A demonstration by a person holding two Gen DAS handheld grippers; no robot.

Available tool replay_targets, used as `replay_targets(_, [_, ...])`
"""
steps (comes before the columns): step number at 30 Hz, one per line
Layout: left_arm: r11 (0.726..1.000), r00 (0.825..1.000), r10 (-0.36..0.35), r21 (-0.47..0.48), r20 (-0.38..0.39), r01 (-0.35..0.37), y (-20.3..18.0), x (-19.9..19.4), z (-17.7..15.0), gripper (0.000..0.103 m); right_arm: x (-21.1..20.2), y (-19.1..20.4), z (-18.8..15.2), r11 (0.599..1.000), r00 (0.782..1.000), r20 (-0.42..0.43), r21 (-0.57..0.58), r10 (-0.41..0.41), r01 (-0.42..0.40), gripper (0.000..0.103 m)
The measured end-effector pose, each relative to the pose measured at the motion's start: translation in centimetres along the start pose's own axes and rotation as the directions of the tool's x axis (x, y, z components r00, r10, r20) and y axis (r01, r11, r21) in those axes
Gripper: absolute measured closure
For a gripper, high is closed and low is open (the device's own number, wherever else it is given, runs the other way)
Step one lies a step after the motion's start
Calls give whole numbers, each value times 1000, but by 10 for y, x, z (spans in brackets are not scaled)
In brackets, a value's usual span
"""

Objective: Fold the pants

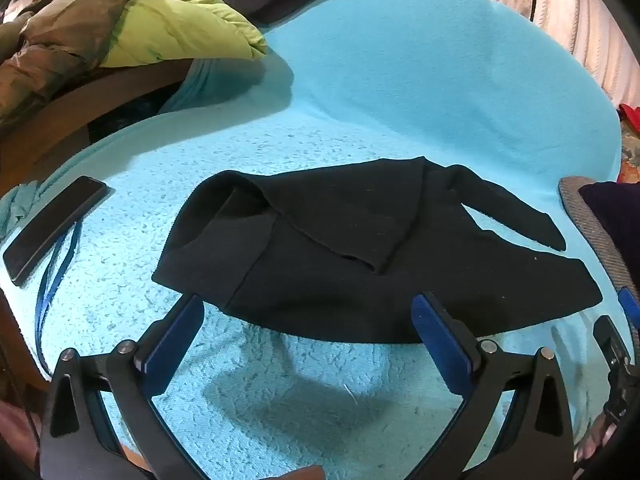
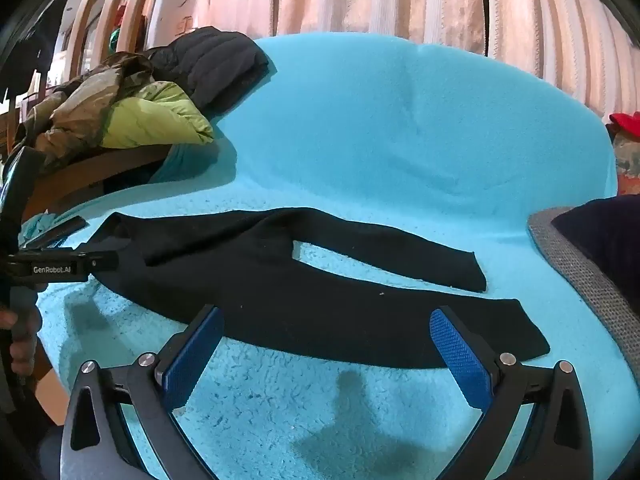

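A: Where are the soft black knit pants [image 2: 304, 288]?

B: Flat on the fuzzy turquoise blanket [image 2: 380, 128], just beyond the fingertips of both tools. The left gripper [image 1: 308, 320] and right gripper [image 2: 328, 332] gape wide, holding nothing.

A: How will they handle?

B: Likely light, limp, not slippery. I'd pinch the near edge: waistband by the left fingers, cuff by the right.

Black pants [image 1: 360, 264] on a turquoise blanket [image 1: 400, 100]; lime-green jacket [image 1: 176, 32] behind.
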State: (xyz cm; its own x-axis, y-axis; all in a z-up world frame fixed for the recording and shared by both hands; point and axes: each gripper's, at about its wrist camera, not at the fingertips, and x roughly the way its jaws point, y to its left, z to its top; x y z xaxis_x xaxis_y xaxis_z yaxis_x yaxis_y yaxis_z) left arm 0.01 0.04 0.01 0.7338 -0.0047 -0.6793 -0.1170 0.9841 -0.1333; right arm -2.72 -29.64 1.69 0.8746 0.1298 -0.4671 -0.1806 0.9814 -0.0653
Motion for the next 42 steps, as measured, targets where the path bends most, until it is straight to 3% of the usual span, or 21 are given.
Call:
replay_targets(4, [1000, 1000, -23, -5, 5, 23, 2, 0, 1, 0, 22, -8, -3, 996, 984, -163, 30, -75, 81, 1])
replay_targets(8, [1000, 998, -21, -12, 57, 22, 16, -8, 6, 0, 16, -27, -8, 989, 990, -130, 126, -63, 79, 0])
replay_targets(11, [985, 984, -157, -54, 89, 162, 37, -7, 14, 0, 15, -34, -11, 989, 990, -124, 122, -68, 83, 0])
replay_targets(13, [952, 960, -272, -124, 62, 278, 56, -3, 20, 0, 16, -36, -14, 991, 991, -117, 110, -69, 82, 0])
replay_targets(17, [911, 939, -332, -227, 90, 344, 87, -11, 27, 0, 25, -34, -24, 995, 992, -87, 29, -92, 94, 0])
replay_targets(18, [889, 930, -354, -272, 103, 368, 97, -13, 26, 0, 30, -35, -26, 996, 993, -79, 15, -85, 86, 0])
replay_targets(19, [882, 932, -352, -306, 81, 360, 104, -8, 28, 0, 34, -34, -26, 997, 995, -74, 7, -71, 71, 0])
replay_targets(21, [820, 927, -373, -459, 20, 340, 127, 9, 20, 0, 49, -39, -25, 999, 992, -123, 28, -32, 36, 1])
replay_targets(22, [773, 911, -411, -543, -36, 328, 137, 20, 14, 0, 54, -42, -24, 999, 990, -141, 46, -15, 22, 1])
replay_targets(23, [721, 883, -464, -610, -70, 330, 145, 28, 9, 0, 57, -45, -23, 998, 989, -145, 67, 6, 4, 1])
replay_targets(24, [671, 856, -513, -649, -57, 358, 147, 35, 7, 0, 59, -47, -24, 997, 988, -151, 80, 14, -1, 1])
replay_targets(25, [671, 859, -511, -644, -43, 367, 148, 37, 10, 0, 61, -50, -26, 995, 986, -165, 101, 27, -11, 1])
replay_targets(29, [578, 799, -601, -679, 21, 452, 145, 55, 24, 0, 65, -57, -29, 989, 984, -166, 146, 64, -40, 1])
replay_targets(32, [548, 768, -640, -684, 29, 482, 142, 67, 34, 0, 69, -59, -30, 985, 979, -180, 162, 93, -64, 1])
replay_targets(34, [544, 760, -647, -660, 63, 518, 145, 62, 30, 0, 70, -61, -30, 982, 977, -184, 174, 110, -78, 1])
replay_targets(35, [555, 764, -643, -652, 58, 517, 141, 62, 31, 0, 71, -62, -31, 980, 976, -184, 182, 115, -81, 1])
replay_targets(38, [618, 792, -610, -616, 18, 489, 136, 59, 33, 2, 74, -64, -31, 976, 974, -188, 197, 126, -88, 1])
replay_targets(40, [637, 802, -597, -602, 10, 481, 138, 58, 31, 3, 74, -63, -30, 976, 973, -193, 200, 128, -89, 1])
replay_targets(41, [660, 815, -579, -589, -3, 467, 136, 57, 31, 3, 74, -63, -31, 976, 972, -195, 199, 128, -88, 1])
replay_targets(42, [700, 836, -548, -564, -32, 438, 132, 57, 32, 3, 75, -63, -31, 976, 972, -197, 199, 126, -87, 0])
